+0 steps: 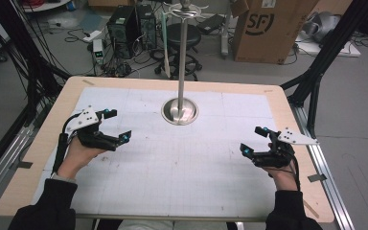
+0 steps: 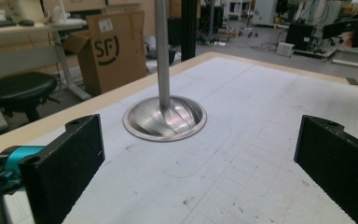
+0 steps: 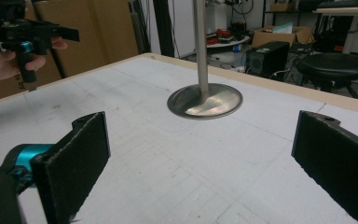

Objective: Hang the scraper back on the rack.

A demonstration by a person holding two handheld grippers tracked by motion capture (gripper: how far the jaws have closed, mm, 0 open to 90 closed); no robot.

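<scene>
Both the left gripper (image 1: pixel 111 125) and right gripper (image 1: pixel 253 140) are held wide, nothing between. At twelve o'clock, the metal stand (image 1: pixel 179 111) is planted unobstructed; its top is cut off.

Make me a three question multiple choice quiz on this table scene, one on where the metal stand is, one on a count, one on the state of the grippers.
1. Where does the metal stand sit on the table?
A. far middle
B. near left corner
C. right edge

2. How many grippers are over the table?
A. one
B. two
C. three

3. How are the jaws of the left gripper?
A. shut on the pole
C. shut on nothing
B. open, nothing between them

Answers: 1 A, its round base lies beyond both hands, centred. 2 B, the left gripper and the right gripper. 3 B, the left gripper view shows bare mat between the pads.
</scene>
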